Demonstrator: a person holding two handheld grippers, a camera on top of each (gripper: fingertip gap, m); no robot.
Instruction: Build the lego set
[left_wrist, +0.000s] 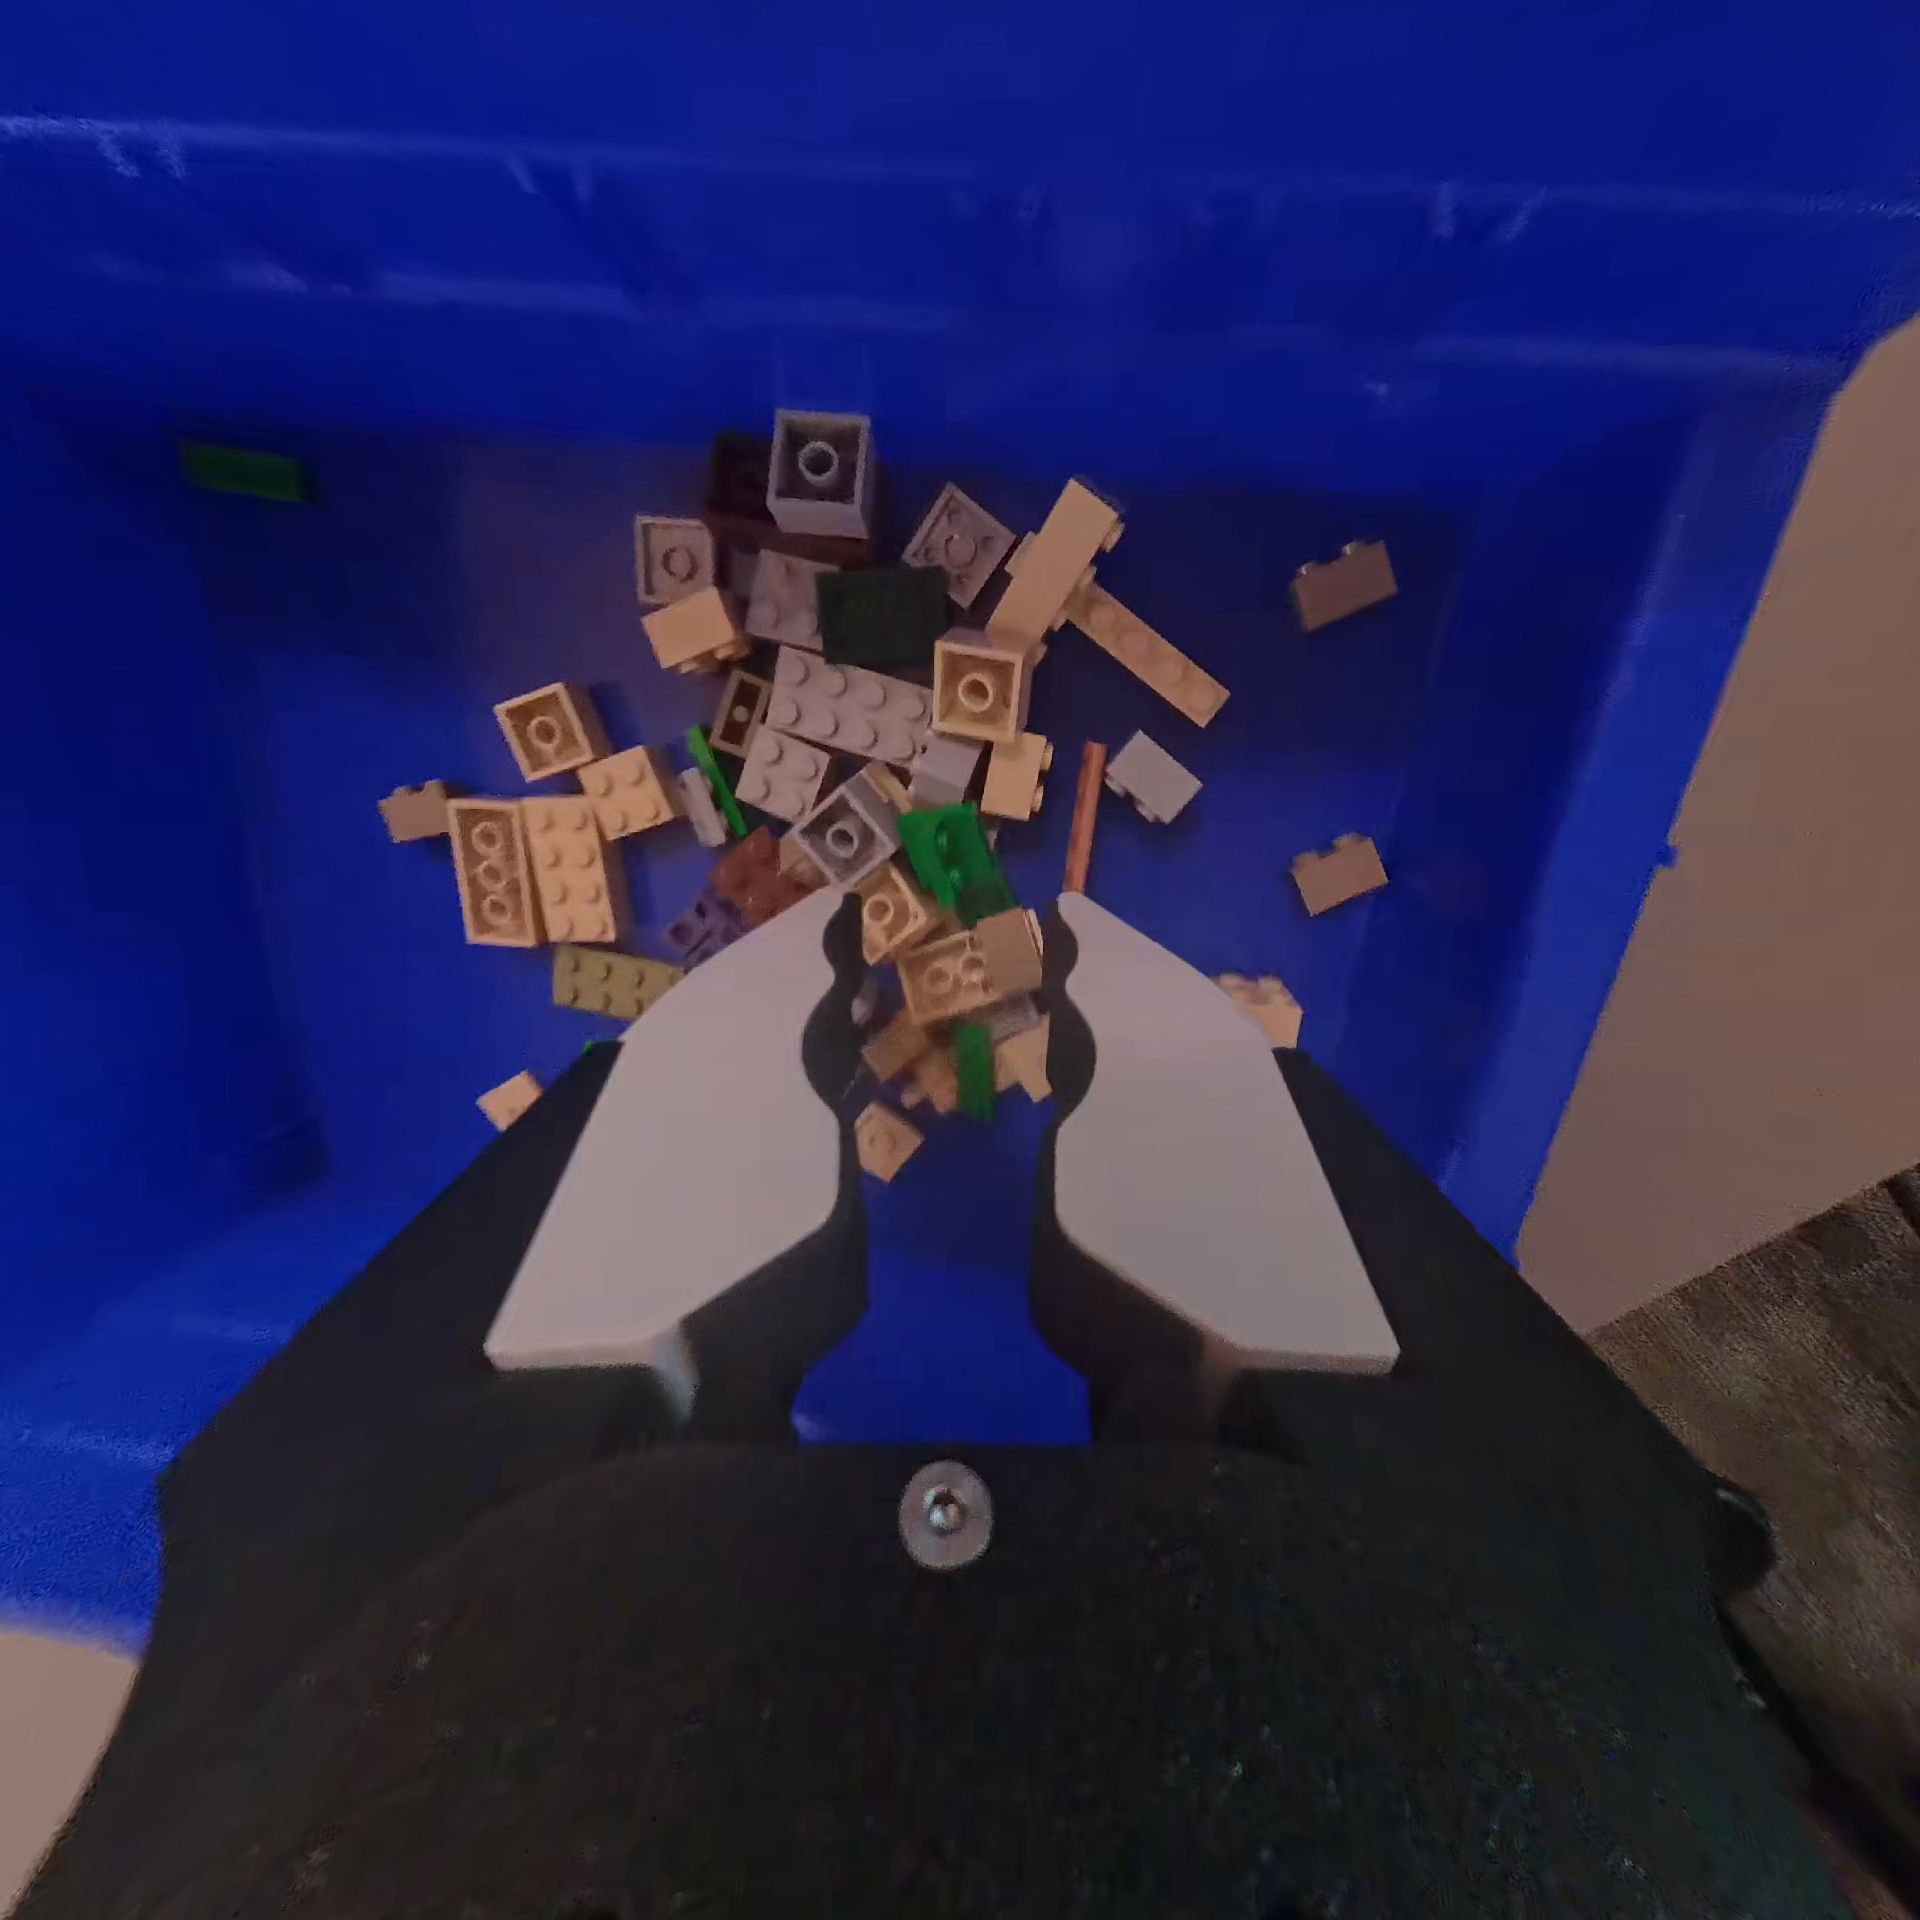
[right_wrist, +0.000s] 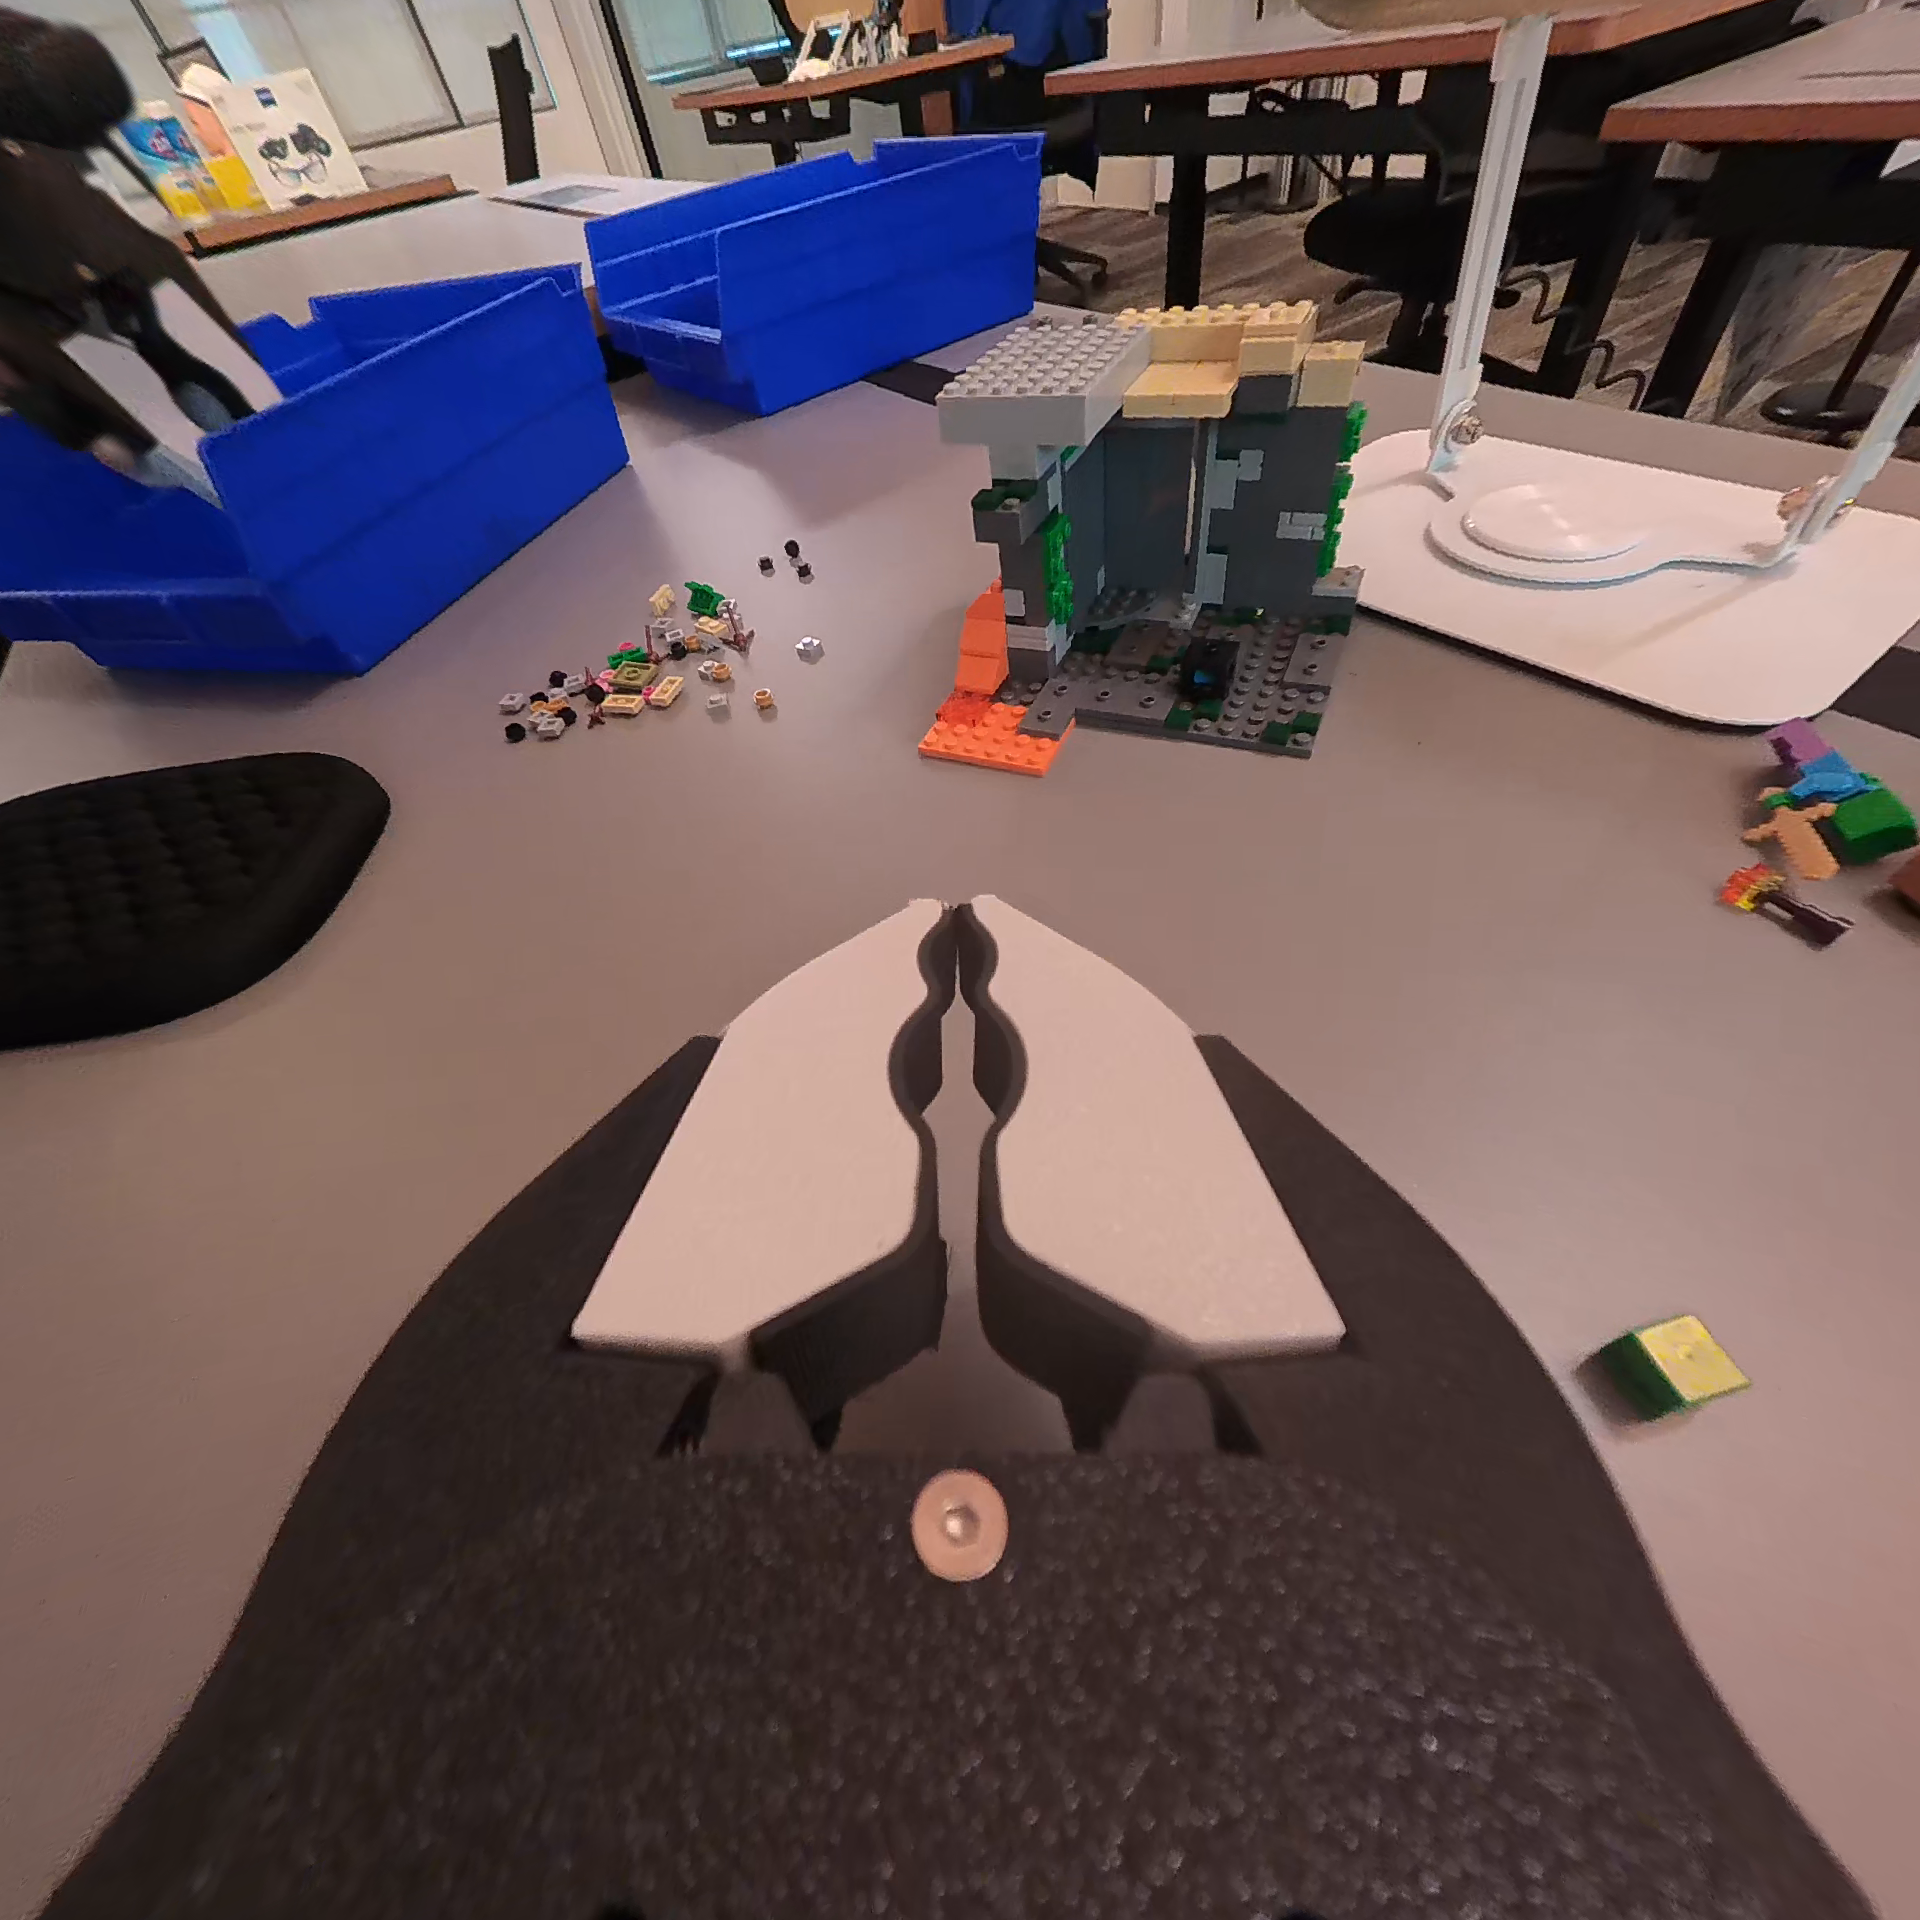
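The right gripper (right_wrist: 957, 914) hovers low over a grey table (right_wrist: 1247, 987), its two white fingers closed tip to tip on nothing. Taking that gripper as the landmark: a small green and yellow brick (right_wrist: 1671, 1363) lies on the table to its right and nearer the camera. To its left sits a black mesh pad (right_wrist: 156, 883). Beyond it and to the left is a scatter of tiny loose pieces (right_wrist: 644, 665); beyond it and slightly right stands a grey, tan and green brick building (right_wrist: 1164, 530) with an orange plate at its foot. Far right lie a few colourful small figures (right_wrist: 1829, 821), with a white stand base (right_wrist: 1621, 582) behind them. Farthest left are blue bins (right_wrist: 416, 478), and the left gripper dips into the nearest one.

Inside that blue bin (left_wrist: 312, 935), the left gripper (left_wrist: 948, 914) has its white fingers apart, poised over a heap of tan, grey and green bricks (left_wrist: 831, 717). A tan brick (left_wrist: 966, 966) sits between the fingers; the blur hides whether the pads press on it. A few single bricks lie apart to the right of the heap.
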